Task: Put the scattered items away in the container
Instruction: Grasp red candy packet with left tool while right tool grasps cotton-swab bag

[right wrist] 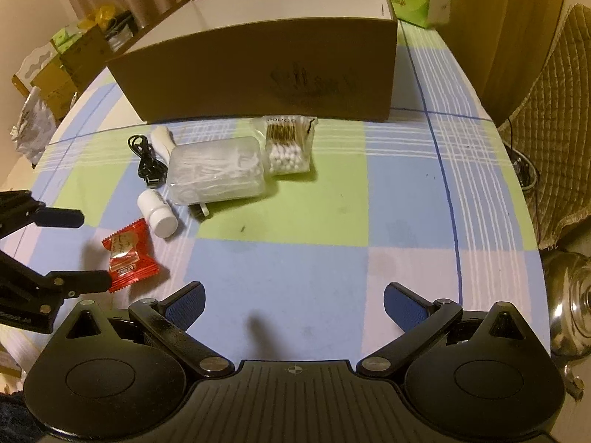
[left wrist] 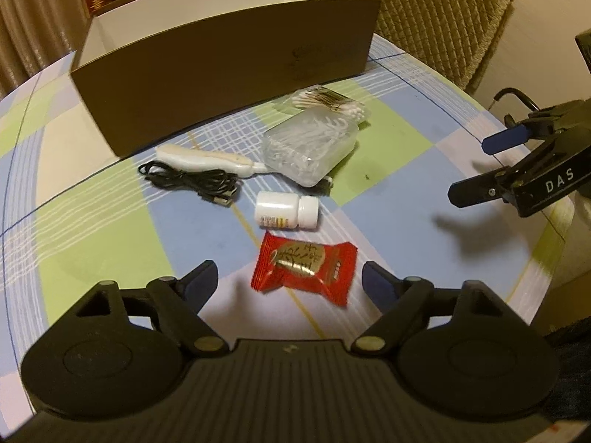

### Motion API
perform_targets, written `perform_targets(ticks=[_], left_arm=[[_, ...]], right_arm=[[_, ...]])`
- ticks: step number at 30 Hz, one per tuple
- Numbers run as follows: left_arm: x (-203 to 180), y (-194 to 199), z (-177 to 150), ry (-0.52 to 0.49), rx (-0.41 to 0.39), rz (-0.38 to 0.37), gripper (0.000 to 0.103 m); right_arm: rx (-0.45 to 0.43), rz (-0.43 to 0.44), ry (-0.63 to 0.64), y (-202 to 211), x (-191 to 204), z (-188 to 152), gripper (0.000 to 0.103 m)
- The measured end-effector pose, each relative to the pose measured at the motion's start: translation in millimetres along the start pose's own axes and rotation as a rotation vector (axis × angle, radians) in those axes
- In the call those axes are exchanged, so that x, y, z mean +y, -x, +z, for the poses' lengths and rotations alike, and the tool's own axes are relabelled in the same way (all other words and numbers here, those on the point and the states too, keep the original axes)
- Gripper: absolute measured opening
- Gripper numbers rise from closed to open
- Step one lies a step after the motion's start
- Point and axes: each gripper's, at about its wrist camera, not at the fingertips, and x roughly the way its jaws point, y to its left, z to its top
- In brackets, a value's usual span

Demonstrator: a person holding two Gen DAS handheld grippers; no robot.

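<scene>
We see a brown box (left wrist: pixel 229 55) with a white interior at the back of a checked tablecloth (right wrist: pixel 332 258), and no item shows inside it from here. In front of it lie a cotton swab pack (right wrist: pixel 290 144), a clear floss-pick case (right wrist: pixel 216 173), a black cable (left wrist: pixel 192 179), a white handled tool (left wrist: pixel 207 158), a white pill bottle (left wrist: pixel 286 209) and a red candy (left wrist: pixel 304 269), so we judge the tidying barely begun. Our left gripper (left wrist: pixel 290 280) hovers spread wide around the candy, gripping nothing, and our right gripper (right wrist: pixel 293 301) hangs equally wide over bare cloth.
</scene>
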Motion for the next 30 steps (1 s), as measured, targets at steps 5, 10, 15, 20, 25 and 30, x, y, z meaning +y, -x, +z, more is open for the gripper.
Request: perform_targets(ticks=[5, 10, 15, 20, 25, 30], left_arm=[[0, -17, 6, -0.046, 0.010, -0.027, 0.072], [2, -33, 5, -0.045, 0.039, -0.063, 0.053], [0, -35, -1, -0.073, 0.026, -0.082, 0.043], [6, -29, -3, -0.057, 0.016, -0.085, 0.036], [17, -19, -8, -0.030, 0.007, -0.047, 0.033], [36, -12, -11, 0.027, -0.002, 0.002, 0.031]], right_arm=[[0.010, -0.004, -0.007, -3, -1, 1, 0.100], [0.022, -0.011, -0.015, -6, -3, 2, 0.100], [0.032, -0.015, -0.020, -10, -3, 4, 0.100], [0.034, -0.004, -0.008, -14, 1, 8, 0.100], [0.029, 0.023, 0.015, -20, 9, 13, 0.100], [0.006, 0.034, 0.031, -26, 15, 20, 0.100]])
